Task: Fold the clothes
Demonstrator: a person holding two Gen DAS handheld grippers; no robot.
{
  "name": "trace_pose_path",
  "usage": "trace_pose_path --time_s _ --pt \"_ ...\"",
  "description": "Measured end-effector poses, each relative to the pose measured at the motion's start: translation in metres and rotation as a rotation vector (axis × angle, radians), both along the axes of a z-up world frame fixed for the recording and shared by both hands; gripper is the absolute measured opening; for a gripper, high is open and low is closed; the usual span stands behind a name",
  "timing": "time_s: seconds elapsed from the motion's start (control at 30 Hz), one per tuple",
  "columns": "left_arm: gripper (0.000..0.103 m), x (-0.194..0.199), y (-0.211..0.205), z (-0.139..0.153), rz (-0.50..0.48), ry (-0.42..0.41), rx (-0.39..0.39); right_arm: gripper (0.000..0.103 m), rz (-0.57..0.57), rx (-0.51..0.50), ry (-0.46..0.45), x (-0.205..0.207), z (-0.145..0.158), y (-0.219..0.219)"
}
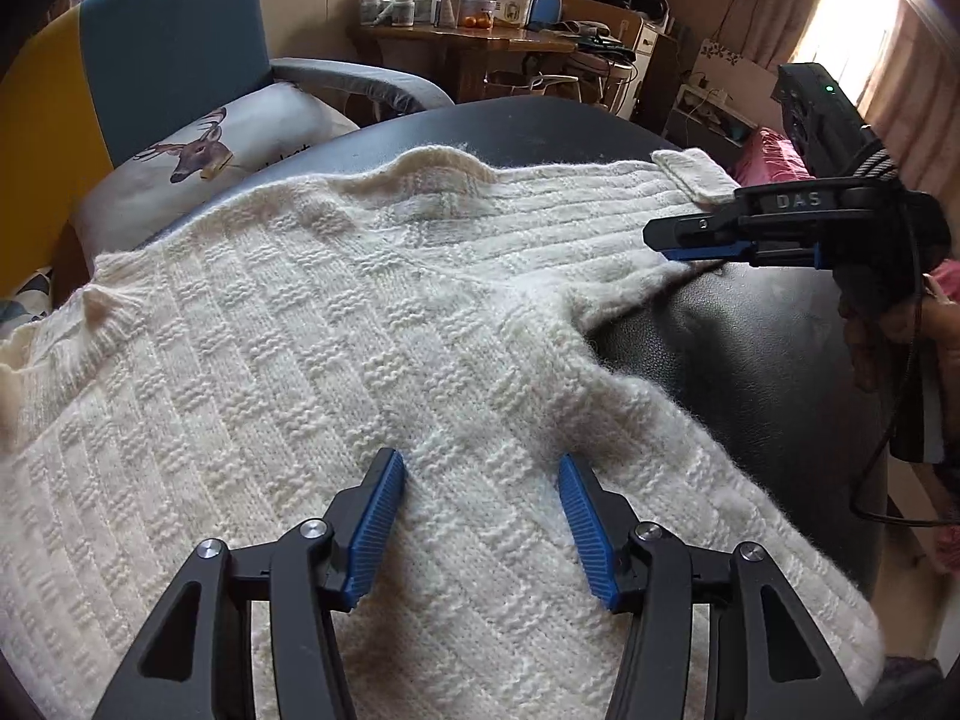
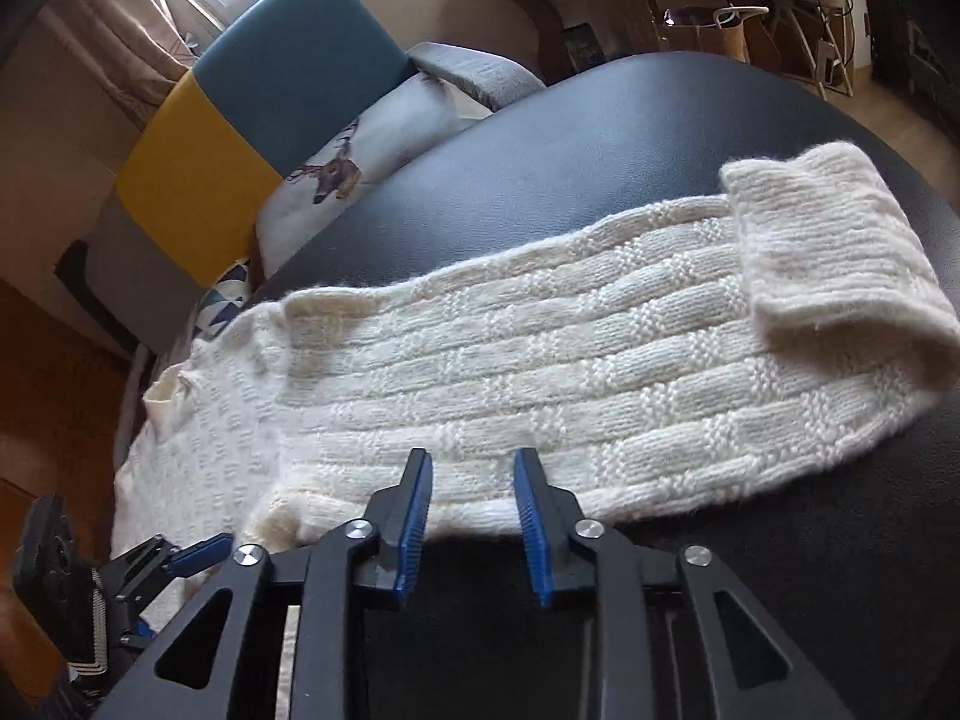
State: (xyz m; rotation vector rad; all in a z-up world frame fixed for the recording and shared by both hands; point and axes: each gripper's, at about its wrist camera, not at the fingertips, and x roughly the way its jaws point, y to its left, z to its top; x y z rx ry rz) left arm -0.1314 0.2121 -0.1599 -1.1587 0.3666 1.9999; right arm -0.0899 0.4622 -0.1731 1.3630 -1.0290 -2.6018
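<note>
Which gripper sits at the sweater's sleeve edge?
The right gripper, its open fingers at the sleeve edge; the left gripper hovers over the sweater's body.

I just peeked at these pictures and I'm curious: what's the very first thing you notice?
A big fluffy cream knitted sweater spread across the dark leather surface, one sleeve stretched sideways with its cuff folded back. The left gripper hovers open over the sweater's body, and the right gripper is open at the sleeve's near edge. Behind sits a grey cushion with a deer picture on a blue and yellow chair.
</note>
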Motion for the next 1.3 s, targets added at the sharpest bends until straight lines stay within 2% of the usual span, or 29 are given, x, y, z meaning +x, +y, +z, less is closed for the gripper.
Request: trace_pose_path --time_s 0.07,0.1,0.23,0.4,0.47,0.53,0.63,0.7,0.77,0.8,0.9,0.93,1.0,1.07,1.13,1.2,1.3 --pt "0.055 -0.004 -0.007 0.005 0.021 -0.037 0.044 0.039 0.108 -0.208 0.037 0.003 -0.006 -0.013" --pt "0.055 -0.006 -0.011 0.007 0.035 -0.062 0.075 0.039 0.148 -0.248 0.033 0.005 -0.009 -0.019" --pt "0.055 -0.015 -0.033 0.018 0.083 -0.065 0.127 0.039 0.278 -0.298 -0.014 0.012 -0.020 -0.044" --pt "0.055 -0.029 -0.047 0.017 0.119 -0.062 0.127 0.045 0.423 -0.360 -0.051 0.014 -0.033 -0.073" --pt "0.055 -0.037 -0.042 0.007 0.149 -0.064 0.060 0.045 0.423 -0.404 0.011 0.003 -0.025 -0.077" --pt "0.055 -0.040 -0.041 -0.001 0.169 -0.060 0.049 0.045 0.394 -0.451 0.089 -0.009 -0.014 -0.079" --pt "0.055 -0.036 -0.040 -0.003 0.159 -0.036 0.033 0.045 0.287 -0.493 0.220 -0.014 0.002 -0.065" --pt "0.055 -0.033 -0.038 -0.004 0.149 -0.020 0.024 0.045 0.264 -0.505 0.242 -0.016 0.006 -0.060" --pt "0.055 -0.031 -0.038 -0.004 0.150 -0.016 0.024 0.045 0.251 -0.449 0.222 -0.014 0.012 -0.057" --pt "0.055 -0.031 -0.038 -0.005 0.152 -0.015 0.026 0.045 0.238 -0.391 0.173 -0.013 0.012 -0.056" --pt "0.056 -0.026 -0.036 -0.004 0.145 0.009 0.013 0.045 0.198 -0.154 0.019 -0.008 0.013 -0.055" --pt "0.056 -0.025 -0.035 -0.004 0.142 0.018 0.008 0.045 0.194 -0.074 0.013 -0.005 0.019 -0.056" --pt "0.056 -0.027 -0.041 0.000 0.165 -0.017 0.050 0.045 0.211 0.088 0.051 0.000 0.040 -0.064" --pt "0.056 -0.028 -0.051 0.006 0.194 -0.057 0.105 0.045 0.308 0.236 0.103 -0.004 0.058 -0.086" --pt "0.056 -0.021 -0.063 0.012 0.218 -0.045 0.126 0.045 0.425 0.373 0.132 -0.012 0.068 -0.113" --pt "0.056 -0.009 -0.077 0.018 0.233 -0.007 0.112 0.045 0.556 0.471 0.070 -0.028 0.054 -0.140" --pt "0.056 0.007 -0.104 0.016 0.286 0.056 0.016 0.044 0.702 0.582 -0.097 -0.043 0.012 -0.168"
